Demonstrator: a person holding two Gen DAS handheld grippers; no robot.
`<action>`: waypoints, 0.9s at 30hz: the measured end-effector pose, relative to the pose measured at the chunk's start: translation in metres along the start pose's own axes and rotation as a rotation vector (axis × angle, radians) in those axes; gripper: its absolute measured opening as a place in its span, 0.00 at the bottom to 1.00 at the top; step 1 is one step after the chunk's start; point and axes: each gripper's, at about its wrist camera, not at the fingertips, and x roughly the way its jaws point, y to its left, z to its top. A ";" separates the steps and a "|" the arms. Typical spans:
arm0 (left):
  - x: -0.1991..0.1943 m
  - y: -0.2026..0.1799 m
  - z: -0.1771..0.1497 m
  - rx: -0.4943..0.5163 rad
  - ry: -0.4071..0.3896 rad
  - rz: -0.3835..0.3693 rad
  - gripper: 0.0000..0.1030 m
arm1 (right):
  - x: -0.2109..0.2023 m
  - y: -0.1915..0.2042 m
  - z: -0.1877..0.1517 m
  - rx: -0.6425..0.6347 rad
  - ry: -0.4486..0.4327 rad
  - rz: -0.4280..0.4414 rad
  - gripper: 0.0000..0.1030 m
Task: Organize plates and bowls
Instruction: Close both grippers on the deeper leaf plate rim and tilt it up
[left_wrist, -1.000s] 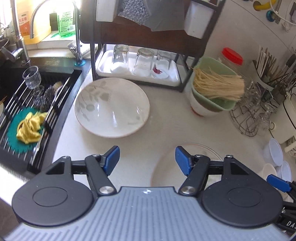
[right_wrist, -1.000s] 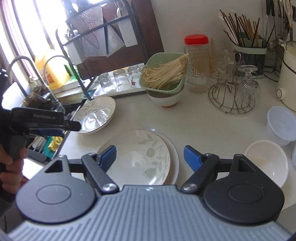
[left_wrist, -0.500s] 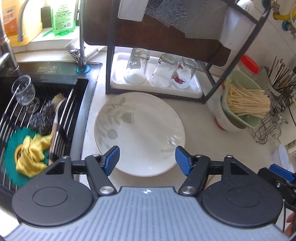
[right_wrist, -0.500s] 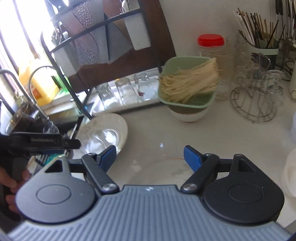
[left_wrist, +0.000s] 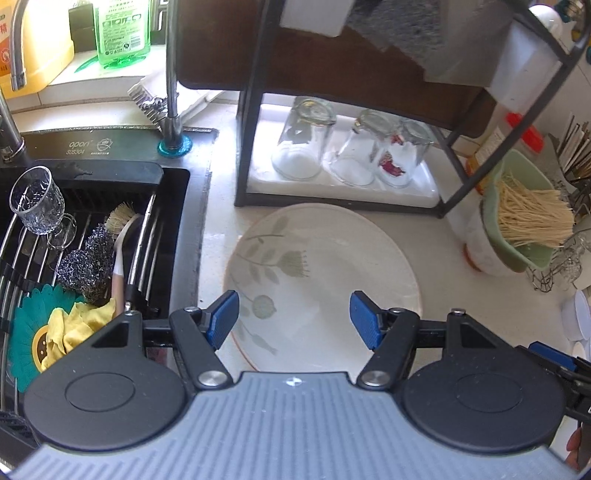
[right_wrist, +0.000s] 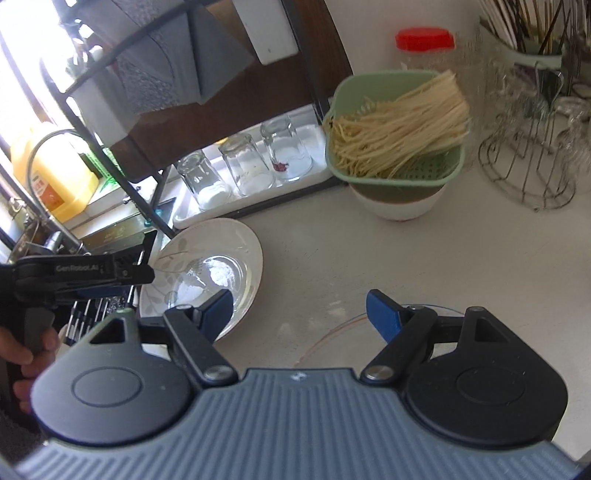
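Both hand-held grippers have advanced across the counter toward the sink side. The left gripper (left_wrist: 293, 317), jaws wide and holding nothing, now hangs over the near part of the leaf-patterned plate (left_wrist: 325, 258), which lies flat on the counter (left_wrist: 461, 295) between the sink (left_wrist: 110, 229) and the glass rack (left_wrist: 340, 184). The right gripper (right_wrist: 299, 314), likewise wide and holding nothing, has left the second plate (right_wrist: 332, 339) mostly under its body. Judged step: approach for a rim grasp; no dish is lifted yet.
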 end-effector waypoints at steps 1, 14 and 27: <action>0.003 0.003 0.001 -0.001 0.005 0.004 0.69 | 0.005 0.001 0.001 0.001 0.006 0.001 0.78; 0.044 0.031 0.009 0.051 0.040 -0.019 0.60 | 0.067 0.030 0.019 -0.071 0.061 0.069 0.73; 0.068 0.043 0.009 0.031 0.093 -0.048 0.30 | 0.119 0.034 0.016 -0.075 0.117 0.040 0.34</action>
